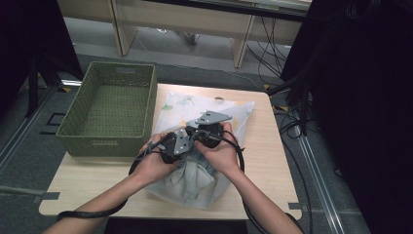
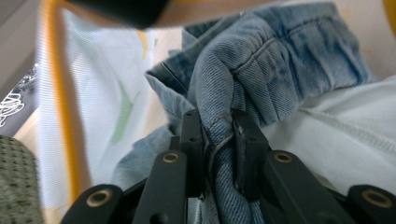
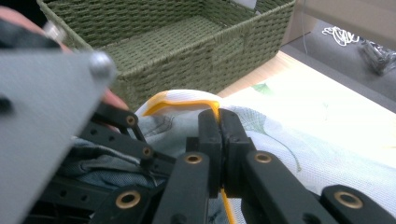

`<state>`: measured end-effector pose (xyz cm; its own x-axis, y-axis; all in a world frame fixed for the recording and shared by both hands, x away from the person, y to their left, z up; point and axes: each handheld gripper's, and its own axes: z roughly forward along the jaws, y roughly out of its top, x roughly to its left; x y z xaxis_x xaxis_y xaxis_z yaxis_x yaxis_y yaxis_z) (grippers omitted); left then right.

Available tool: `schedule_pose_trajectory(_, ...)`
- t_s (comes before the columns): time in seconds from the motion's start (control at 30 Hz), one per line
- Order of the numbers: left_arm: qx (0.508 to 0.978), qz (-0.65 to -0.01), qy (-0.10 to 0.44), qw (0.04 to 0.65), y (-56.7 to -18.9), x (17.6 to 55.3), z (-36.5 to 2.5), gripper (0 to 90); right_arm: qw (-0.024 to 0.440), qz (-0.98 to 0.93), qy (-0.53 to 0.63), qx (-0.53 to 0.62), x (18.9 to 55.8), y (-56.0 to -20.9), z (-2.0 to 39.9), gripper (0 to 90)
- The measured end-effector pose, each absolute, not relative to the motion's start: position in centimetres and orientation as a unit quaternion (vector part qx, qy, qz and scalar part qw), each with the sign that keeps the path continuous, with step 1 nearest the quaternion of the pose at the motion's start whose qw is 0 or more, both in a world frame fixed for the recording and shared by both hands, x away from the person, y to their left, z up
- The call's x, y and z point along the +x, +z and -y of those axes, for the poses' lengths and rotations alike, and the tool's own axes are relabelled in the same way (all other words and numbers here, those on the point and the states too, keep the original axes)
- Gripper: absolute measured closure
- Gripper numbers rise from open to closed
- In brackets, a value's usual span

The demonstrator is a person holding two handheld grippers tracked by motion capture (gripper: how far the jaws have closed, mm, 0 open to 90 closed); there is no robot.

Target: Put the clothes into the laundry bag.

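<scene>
A white mesh bag with a leaf print and yellow trim lies on the wooden table. Blue denim jeans sit bunched at the bag's mouth. My left gripper is shut on a fold of the denim, and in the high view it hovers over the bag's near end. My right gripper is shut on the bag's yellow trim, pinching the edge upward. In the high view it sits close beside the left one. The left gripper's grey plate stands right next to the right jaws.
A green woven basket stands at the table's left, touching the bag's edge; it also appears in the right gripper view. Cables trail from both grippers toward the near edge. Desk legs and wiring stand on the floor beyond the table.
</scene>
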<state>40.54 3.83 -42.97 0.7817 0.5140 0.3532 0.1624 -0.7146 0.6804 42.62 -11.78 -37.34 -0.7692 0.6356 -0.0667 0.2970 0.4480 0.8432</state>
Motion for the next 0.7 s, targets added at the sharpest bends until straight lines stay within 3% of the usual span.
schedule_pose_trajectory(0.43,0.891,-0.178,0.261,0.325,-44.2,40.4,-3.1,74.0,0.189,-0.828,0.441,0.291,42.9,-37.5,12.2,90.0)
schedule_pose_trajectory(0.7,0.883,-0.171,0.258,0.352,-43.8,39.4,-4.2,56.4,0.191,-0.828,0.439,0.291,43.1,-37.6,12.2,90.0)
